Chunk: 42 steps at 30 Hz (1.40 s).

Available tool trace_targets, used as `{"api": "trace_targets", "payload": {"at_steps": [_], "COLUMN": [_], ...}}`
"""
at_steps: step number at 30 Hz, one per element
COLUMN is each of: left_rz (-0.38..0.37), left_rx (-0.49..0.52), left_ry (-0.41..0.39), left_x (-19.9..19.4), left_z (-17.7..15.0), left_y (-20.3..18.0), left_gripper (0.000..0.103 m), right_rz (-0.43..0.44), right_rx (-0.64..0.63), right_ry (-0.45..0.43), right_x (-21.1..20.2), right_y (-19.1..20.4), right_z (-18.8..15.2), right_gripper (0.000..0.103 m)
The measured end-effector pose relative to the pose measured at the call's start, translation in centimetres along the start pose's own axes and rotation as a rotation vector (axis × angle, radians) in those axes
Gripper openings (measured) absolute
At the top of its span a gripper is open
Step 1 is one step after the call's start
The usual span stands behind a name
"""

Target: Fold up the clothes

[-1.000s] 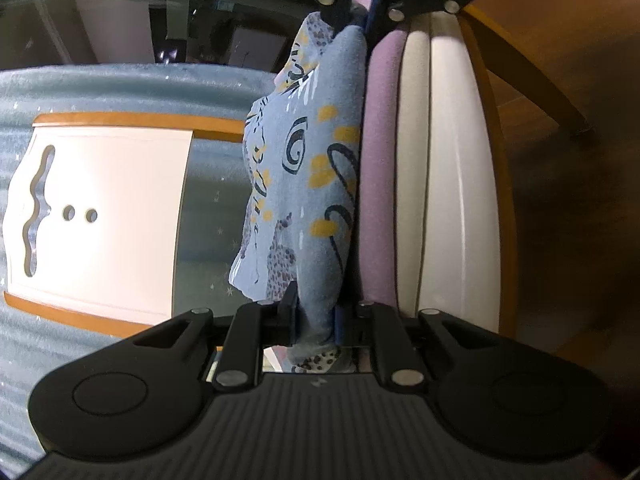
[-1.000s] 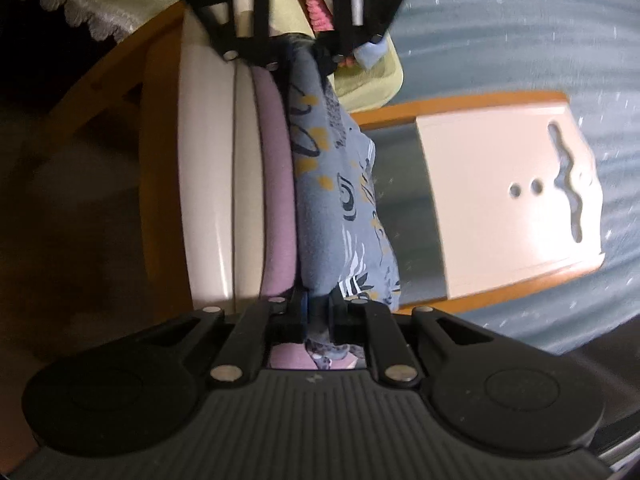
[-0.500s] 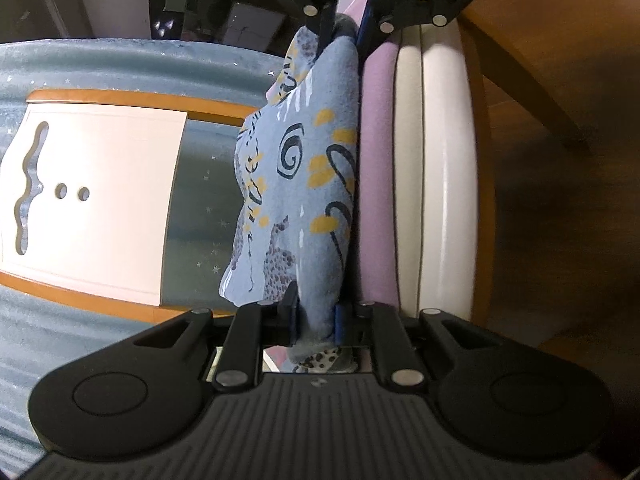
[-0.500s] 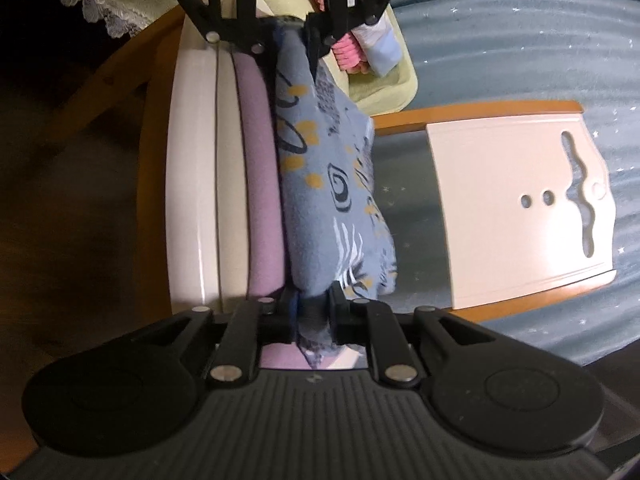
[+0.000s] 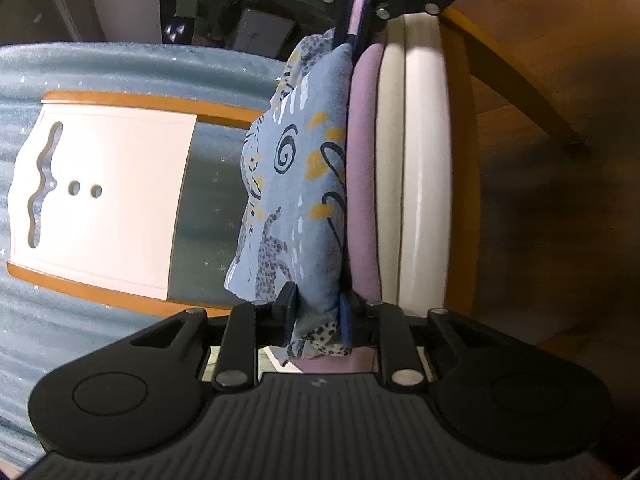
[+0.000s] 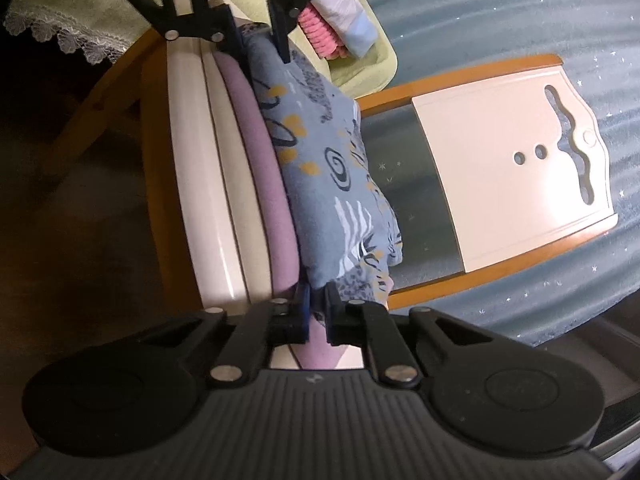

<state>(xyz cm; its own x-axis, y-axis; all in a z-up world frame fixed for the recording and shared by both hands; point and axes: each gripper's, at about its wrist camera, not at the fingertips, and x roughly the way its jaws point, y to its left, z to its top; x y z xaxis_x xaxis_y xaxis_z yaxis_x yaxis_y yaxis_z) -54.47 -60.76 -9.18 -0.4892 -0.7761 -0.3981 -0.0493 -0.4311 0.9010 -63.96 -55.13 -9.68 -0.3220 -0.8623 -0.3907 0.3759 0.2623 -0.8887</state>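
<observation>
2 black two-finger grippers face each other across a blue patterned folded garment [image 5: 296, 184] lying on the round lilac cushion [image 5: 362, 168] of a cream wooden chair [image 5: 424, 160]. Left gripper [image 5: 316, 316], jaws just widening, loosely brackets one end; right gripper [image 6: 316, 308], jaws just narrowing, pinches the opposite end.
</observation>
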Motion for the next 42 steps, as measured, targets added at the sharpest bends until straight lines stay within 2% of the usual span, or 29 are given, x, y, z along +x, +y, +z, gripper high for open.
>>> {"api": "trace_targets", "payload": {"at_steps": [4, 5, 8, 9, 10, 11, 12, 16, 18, 20, 23, 26, 33, 42], "left_rz": [-0.007, -0.009, -0.031, -0.044, -0.059, -0.068, -0.077, -0.093, -0.084, -0.080, -0.071, -0.065, -0.072, -0.049], "left_rx": [-0.005, -0.009, -0.106, -0.155, -0.220, -0.293, -0.375, -0.765, -0.950, -1.093, -1.228, -1.291, -1.400, -1.420], "left_ry": [0.008, 0.016, 0.044, 0.057, 0.074, 0.090, 0.104, 0.133, 0.125, 0.121, 0.116, 0.126, 0.138, 0.182], "left_x": [0.5, 0.4, -0.6, -1.0, -1.6, -2.3, -3.1, -7.3, -9.7, -11.6, -14.1, -15.8, -18.0, -19.3], "left_z": [-0.2, -0.1, -0.3, -0.5, -0.8, -1.2, -1.6, -3.3, -3.8, -3.8, -3.5, -3.0, -1.1, 0.2], "left_y": [0.3, 0.4, 1.3, 1.8, 2.3, 2.8, 3.4, 5.8, 6.6, 7.2, 7.3, 7.2, 7.2, 7.0], "left_gripper": [0.023, 0.026, 0.033, 0.033, 0.034, 0.037, 0.039, 0.044, 0.052, 0.053, 0.053, 0.053, 0.052, 0.053], "right_rz": [-0.006, -0.004, -0.001, 0.001, 0.006, 0.011, 0.020, 0.078, 0.106, 0.125, 0.157, 0.197, 0.193, 0.213], "right_rx": [-0.021, -0.026, -0.013, 0.010, 0.058, 0.110, 0.201, 0.638, 0.863, 1.062, 1.212, 1.281, 1.333, 1.333], "right_ry": [0.000, 0.002, 0.011, 0.013, 0.016, 0.021, 0.031, 0.078, 0.088, 0.093, 0.094, 0.101, 0.090, 0.057], "right_x": [1.0, 1.0, -0.3, -1.0, -1.8, -2.7, -3.7, -7.9, -10.1, -12.4, -14.7, -16.2, -18.6, -19.5], "right_y": [-0.1, -0.2, -0.5, -0.8, -1.3, -1.8, -2.5, -5.4, -6.4, -7.0, -7.3, -7.3, -8.0, -8.6], "right_z": [0.1, 0.1, 0.0, -0.2, -0.4, -0.6, -0.9, -2.4, -3.2, -3.8, -3.9, -3.6, -4.1, -2.8], "right_gripper": [0.008, 0.008, 0.007, 0.010, 0.022, 0.028, 0.032, 0.034, 0.034, 0.035, 0.035, 0.035, 0.035, 0.035]}}
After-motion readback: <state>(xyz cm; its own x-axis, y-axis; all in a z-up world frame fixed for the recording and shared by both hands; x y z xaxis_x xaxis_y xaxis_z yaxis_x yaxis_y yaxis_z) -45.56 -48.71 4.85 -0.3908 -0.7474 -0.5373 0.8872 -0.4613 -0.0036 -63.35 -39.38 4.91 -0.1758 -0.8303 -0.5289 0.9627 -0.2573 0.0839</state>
